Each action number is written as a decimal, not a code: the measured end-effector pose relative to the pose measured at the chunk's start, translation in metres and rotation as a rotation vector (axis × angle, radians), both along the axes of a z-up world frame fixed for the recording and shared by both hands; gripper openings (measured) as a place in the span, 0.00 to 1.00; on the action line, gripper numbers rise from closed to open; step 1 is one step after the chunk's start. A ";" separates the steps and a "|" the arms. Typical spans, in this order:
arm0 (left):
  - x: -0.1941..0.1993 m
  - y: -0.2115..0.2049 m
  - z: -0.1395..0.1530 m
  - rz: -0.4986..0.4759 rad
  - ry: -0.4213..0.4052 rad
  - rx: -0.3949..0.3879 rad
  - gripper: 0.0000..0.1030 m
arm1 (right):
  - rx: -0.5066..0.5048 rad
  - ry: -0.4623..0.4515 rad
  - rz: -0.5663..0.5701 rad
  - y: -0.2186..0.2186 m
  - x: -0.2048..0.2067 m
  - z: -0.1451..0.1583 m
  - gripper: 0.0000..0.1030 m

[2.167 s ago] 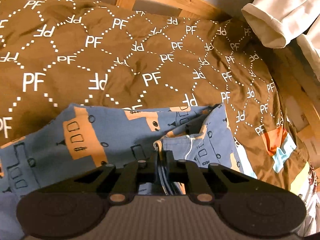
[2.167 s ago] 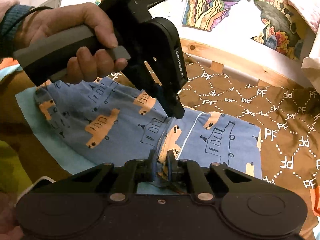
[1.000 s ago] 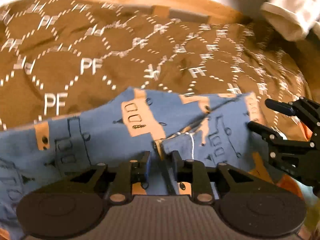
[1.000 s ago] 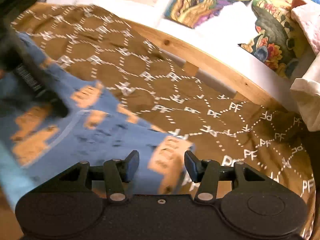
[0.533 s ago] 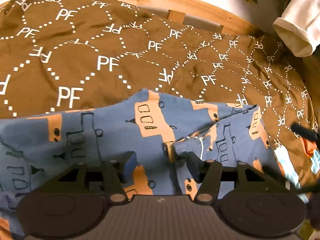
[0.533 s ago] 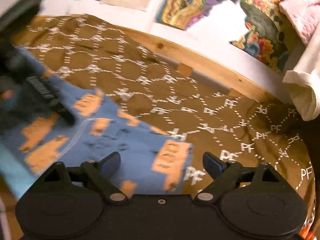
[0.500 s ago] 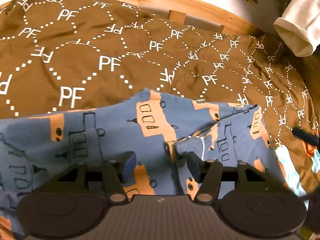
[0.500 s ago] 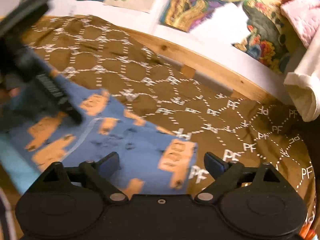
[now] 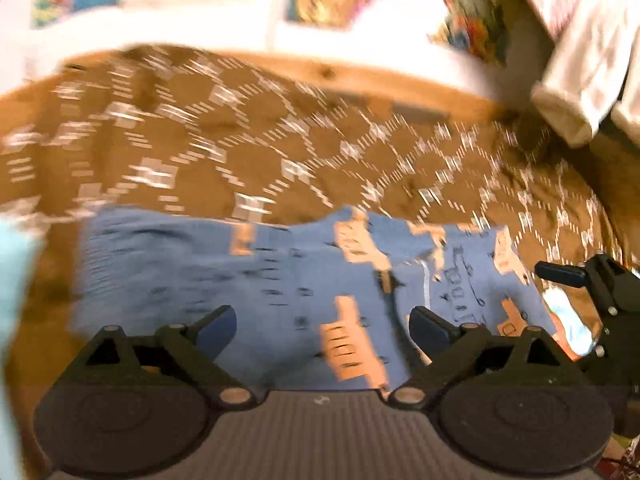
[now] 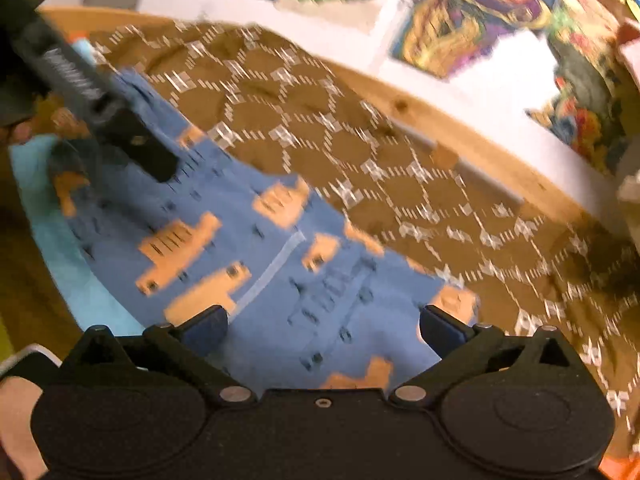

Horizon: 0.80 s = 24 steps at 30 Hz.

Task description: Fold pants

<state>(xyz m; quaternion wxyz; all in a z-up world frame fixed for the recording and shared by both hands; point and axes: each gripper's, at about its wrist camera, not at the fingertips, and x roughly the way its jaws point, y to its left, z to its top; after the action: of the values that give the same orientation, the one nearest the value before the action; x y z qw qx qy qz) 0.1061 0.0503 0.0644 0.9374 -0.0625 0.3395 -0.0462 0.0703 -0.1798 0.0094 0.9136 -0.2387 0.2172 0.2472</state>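
Note:
Blue pants (image 9: 280, 280) with orange vehicle prints lie folded flat on a brown bedspread (image 9: 240, 140). My left gripper (image 9: 322, 326) hangs just above their near part, jaws still opening, nothing pressed between the pads. The right gripper's black fingers (image 9: 560, 274) show at the right edge of this blurred view. In the right wrist view the pants (image 10: 260, 260) spread below my right gripper (image 10: 322, 326), whose jaws are opening wide with nothing held. The left gripper's body (image 10: 92, 96) crosses the upper left over the pants.
A wooden bed rail (image 10: 480, 140) runs behind the bedspread, with colourful pictures (image 10: 460, 20) on the white wall. White folded cloth (image 9: 580, 60) hangs at the upper right. A light-blue cloth (image 10: 52, 232) lies under the pants' left edge.
Both grippers let go of the pants and opened wide. They pulled back from the cloth, which now lies flat; the left view swung so the wall shows.

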 end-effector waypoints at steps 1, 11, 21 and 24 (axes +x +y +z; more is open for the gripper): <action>-0.011 0.009 0.002 0.034 -0.021 -0.005 0.94 | 0.011 -0.003 0.033 0.002 0.001 0.003 0.99; -0.040 0.075 -0.006 0.207 -0.024 -0.032 0.77 | 0.085 0.045 0.335 0.056 0.074 0.031 0.96; -0.024 0.078 -0.018 0.198 0.039 0.006 0.26 | 0.141 0.226 0.742 0.163 0.123 0.054 0.66; -0.025 0.073 -0.016 0.182 0.022 0.044 0.25 | 0.094 0.235 0.818 0.190 0.118 0.051 0.52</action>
<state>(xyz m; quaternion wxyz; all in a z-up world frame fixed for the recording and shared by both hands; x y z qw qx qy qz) 0.0811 0.1238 0.0485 0.9351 -0.0728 0.3437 0.0472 0.1885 0.0104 0.0600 0.7192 -0.2338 0.1956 0.6244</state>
